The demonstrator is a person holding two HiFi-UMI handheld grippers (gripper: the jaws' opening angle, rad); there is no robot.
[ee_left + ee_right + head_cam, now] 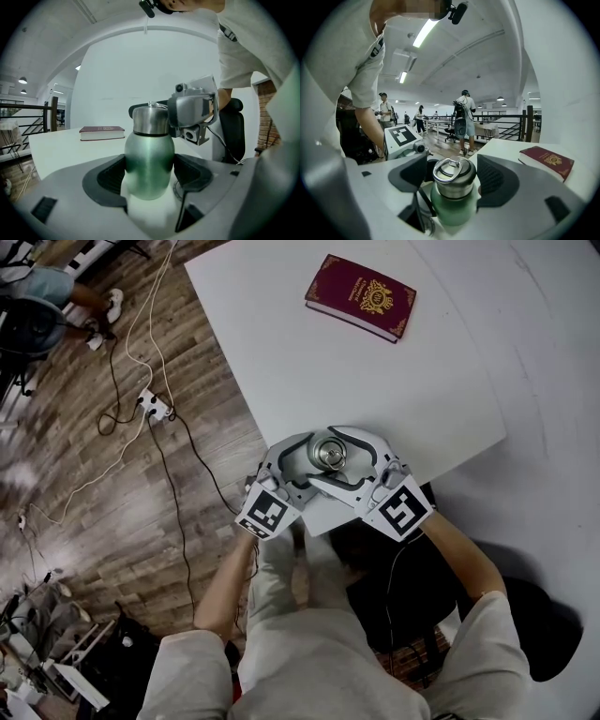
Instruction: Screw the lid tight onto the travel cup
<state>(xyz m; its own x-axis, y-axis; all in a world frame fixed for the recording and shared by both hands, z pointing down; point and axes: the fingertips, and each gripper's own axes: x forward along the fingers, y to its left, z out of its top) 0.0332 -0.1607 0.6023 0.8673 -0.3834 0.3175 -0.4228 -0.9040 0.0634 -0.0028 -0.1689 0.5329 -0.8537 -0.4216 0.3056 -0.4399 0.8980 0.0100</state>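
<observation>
The travel cup stands upright at the near corner of the white table, with both grippers around it. My left gripper is shut on its green body, both dark pads pressed against its sides. The steel lid, with a ring handle on top, sits on the cup's neck. My right gripper is open around the lid, with a thin dark gap showing at its left pad. In the head view the left gripper comes from the left and the right gripper from the right.
A maroon book lies at the table's far side, well away from the cup. The table edge runs just below the cup. Cables and a power strip lie on the wooden floor to the left. People stand far off.
</observation>
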